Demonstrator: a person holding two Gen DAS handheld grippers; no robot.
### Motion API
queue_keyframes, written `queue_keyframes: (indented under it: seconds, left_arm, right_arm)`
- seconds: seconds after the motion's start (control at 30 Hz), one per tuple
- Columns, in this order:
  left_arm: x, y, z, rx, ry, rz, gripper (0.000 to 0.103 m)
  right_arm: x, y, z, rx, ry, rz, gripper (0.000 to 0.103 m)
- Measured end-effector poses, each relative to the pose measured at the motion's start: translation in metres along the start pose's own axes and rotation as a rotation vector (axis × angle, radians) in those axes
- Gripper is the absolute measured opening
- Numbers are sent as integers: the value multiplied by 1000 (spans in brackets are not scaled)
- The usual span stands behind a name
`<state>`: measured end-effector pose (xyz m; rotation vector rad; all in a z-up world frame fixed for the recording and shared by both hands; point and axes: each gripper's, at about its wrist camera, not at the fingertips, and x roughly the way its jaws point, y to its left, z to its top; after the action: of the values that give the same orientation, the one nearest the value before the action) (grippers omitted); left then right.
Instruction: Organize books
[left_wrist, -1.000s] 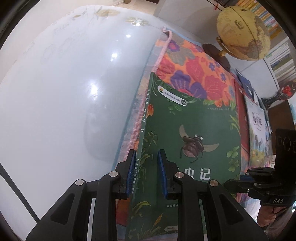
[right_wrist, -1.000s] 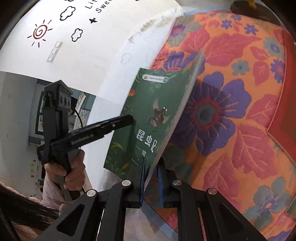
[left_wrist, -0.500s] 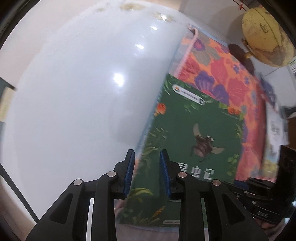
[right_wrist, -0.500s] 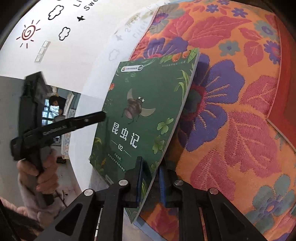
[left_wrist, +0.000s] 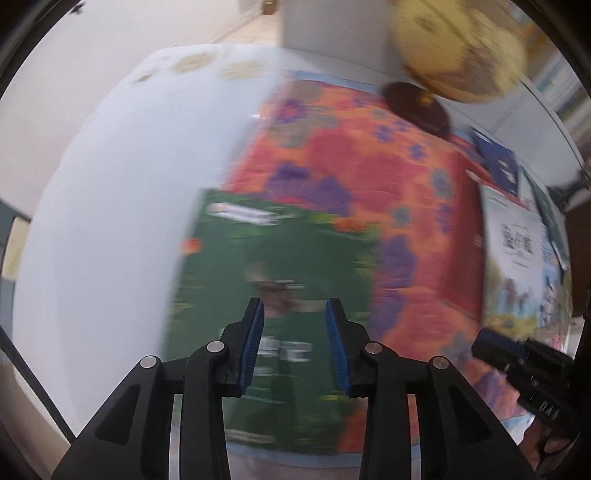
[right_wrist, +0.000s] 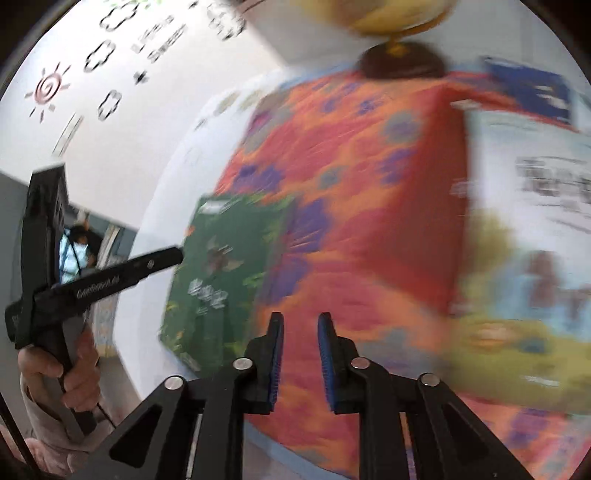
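Note:
A green book with an insect on its cover (left_wrist: 273, 266) lies flat at the left edge of the orange flowered cloth (left_wrist: 369, 173). It also shows in the right wrist view (right_wrist: 225, 266). My left gripper (left_wrist: 294, 350) is open and empty, hovering over the book's near end. My right gripper (right_wrist: 300, 354) is open and empty above the cloth, to the right of the book. A pale picture book (left_wrist: 513, 258) lies on other books at the right; it is blurred in the right wrist view (right_wrist: 528, 229). Both views are motion-blurred.
A yellow globe on a dark round base (left_wrist: 458, 55) stands at the back of the cloth. A blue book (left_wrist: 496, 158) lies behind the pale one. The white tabletop (left_wrist: 110, 206) stretches to the left. Bookshelves stand at the far right.
My right gripper let go of the green book and swung right. The book now lies flat on the cloth. My left gripper opened wider and shifted over the book.

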<state>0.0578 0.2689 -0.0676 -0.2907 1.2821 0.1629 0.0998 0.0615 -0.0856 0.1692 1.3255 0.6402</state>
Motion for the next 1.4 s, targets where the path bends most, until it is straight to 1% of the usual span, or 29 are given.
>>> queue_keyframes:
  seconds: [0.07,0.1,0.17,0.33,0.4,0.47,0.63,0.67,0.7,0.8,0.87,0.93,0.97,1.03,1.07,1.13,1.23,1.33,1.4]
  left_arm:
    - [2,-28,-1,35,1,-29,33]
    - [4,-44,-3,56,4,-49,33]
    - [7,-73,-3,88,7,-81,33]
    - [24,-141,-7,164,22,-158,33]
    - [28,-157,-11,182,33,-173,33]
    - [35,-173,-15,198,49,-172,33]
    - [51,-191,-24,215,91,-153,33]
    - [54,-194,-25,219,97,-145,33]
    - [56,-195,-26,225,102,-140,33]
    - [62,-199,-28,226,124,-143,33]
    - [64,-198,-29,216,134,-150,39]
    - [66,-199,-31,203,133,-161,42]
    - [66,-199,-31,199,135,-165,45]
    - [68,-200,-32,199,141,-164,50]
    - [68,-200,-33,199,140,-164,51]
    - [69,-202,-33,200,136,-168,51]
    - [70,-203,-33,197,133,-171,51]
    - [69,-209,-38,221,140,-167,51]
    - [68,-215,-43,244,149,-171,51]
  right_arm:
    - [-22,-31,-3,55,-37,-36,33]
    - [-29,-39,-5,73,-47,-44,34]
    - [-48,-67,-9,123,-70,-65,35]
    - [-81,-110,-22,178,-98,-116,36]
    - [-88,-124,-26,187,-102,-133,36]
    - [-92,-138,-28,194,-102,-150,36]
    - [-91,-159,-27,210,-94,-154,36]
    - [-90,-161,-25,210,-91,-153,39]
    - [-88,-161,-25,209,-90,-149,44]
    - [-85,-162,-23,197,-91,-122,49]
    - [-83,-161,-20,183,-94,-116,51]
    - [-79,-159,-17,174,-88,-85,52]
    - [-75,-160,-16,183,-67,-70,55]
    - [-66,-160,-16,187,-39,-49,55]
    - [-67,-160,-16,176,-67,-56,54]
    - [-69,-159,-14,149,-105,-103,50]
    - [-70,-160,-11,117,-144,-171,48]
    - [-70,-156,-11,72,-144,-247,46]
    - [-71,-157,-12,73,-139,-259,47]
